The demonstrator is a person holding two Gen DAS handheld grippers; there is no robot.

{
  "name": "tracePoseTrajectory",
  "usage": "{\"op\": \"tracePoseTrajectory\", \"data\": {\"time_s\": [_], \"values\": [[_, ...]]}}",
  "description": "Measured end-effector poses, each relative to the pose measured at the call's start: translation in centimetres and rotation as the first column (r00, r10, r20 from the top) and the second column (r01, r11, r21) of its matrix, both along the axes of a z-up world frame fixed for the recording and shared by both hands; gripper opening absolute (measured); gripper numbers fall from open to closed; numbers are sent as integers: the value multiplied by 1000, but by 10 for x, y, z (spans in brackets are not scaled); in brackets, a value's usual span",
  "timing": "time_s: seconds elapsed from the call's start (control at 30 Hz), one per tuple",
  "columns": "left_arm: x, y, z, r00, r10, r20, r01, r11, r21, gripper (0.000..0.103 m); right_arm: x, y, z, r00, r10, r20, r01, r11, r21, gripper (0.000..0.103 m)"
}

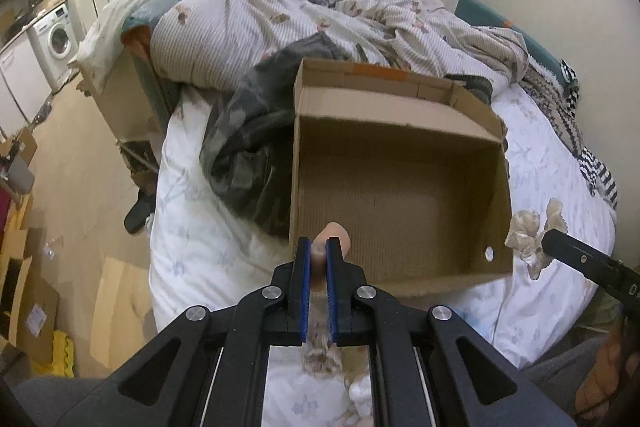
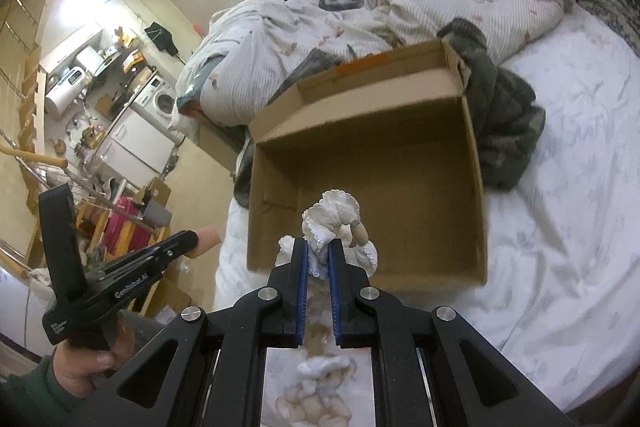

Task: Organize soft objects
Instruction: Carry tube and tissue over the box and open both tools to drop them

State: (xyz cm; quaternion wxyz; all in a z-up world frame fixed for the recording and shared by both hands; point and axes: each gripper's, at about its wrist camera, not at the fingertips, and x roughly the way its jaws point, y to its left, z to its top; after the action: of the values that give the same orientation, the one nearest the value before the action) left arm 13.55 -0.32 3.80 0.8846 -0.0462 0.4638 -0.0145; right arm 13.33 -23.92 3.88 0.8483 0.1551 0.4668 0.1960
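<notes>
Clamped in my right gripper [image 2: 318,251], jaws closed on its frilled white cloth, hangs a soft doll [image 2: 340,219], poised over the near edge of an open cardboard box [image 2: 476,163]. My left gripper [image 1: 318,249] has its jaws pressed together on a peach-coloured soft piece [image 1: 334,235], also at the box's near edge. Both seem light and limp, likely to sag and swing, so I judge a pinch on bunched fabric near the middle holds best. Beneath the box lies a white bed [image 2: 560,227] with a rumpled striped duvet [image 1: 248,11] behind and a dark camouflage garment [image 1: 244,131] beside it.
</notes>
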Motion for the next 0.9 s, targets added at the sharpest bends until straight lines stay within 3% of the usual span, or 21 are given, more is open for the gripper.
{"op": "tracePoseTrajectory", "data": {"time_s": [0.33, 0.67, 0.9], "values": [[31, -17, -2, 999, -32, 22, 31, 999, 41, 7, 32, -10, -15, 999, -39, -6, 39, 999, -21, 12], [55, -31, -48, 997, -77, 2, 77, 997, 11, 7, 48, -15, -54, 994, -68, -87, 65, 997, -37, 12], [62, -39, -77, 992, -115, -42, 114, 993, -20, 7, 57, -5, -82, 986, -66, -155, 51, 994, -99, 12]]}}
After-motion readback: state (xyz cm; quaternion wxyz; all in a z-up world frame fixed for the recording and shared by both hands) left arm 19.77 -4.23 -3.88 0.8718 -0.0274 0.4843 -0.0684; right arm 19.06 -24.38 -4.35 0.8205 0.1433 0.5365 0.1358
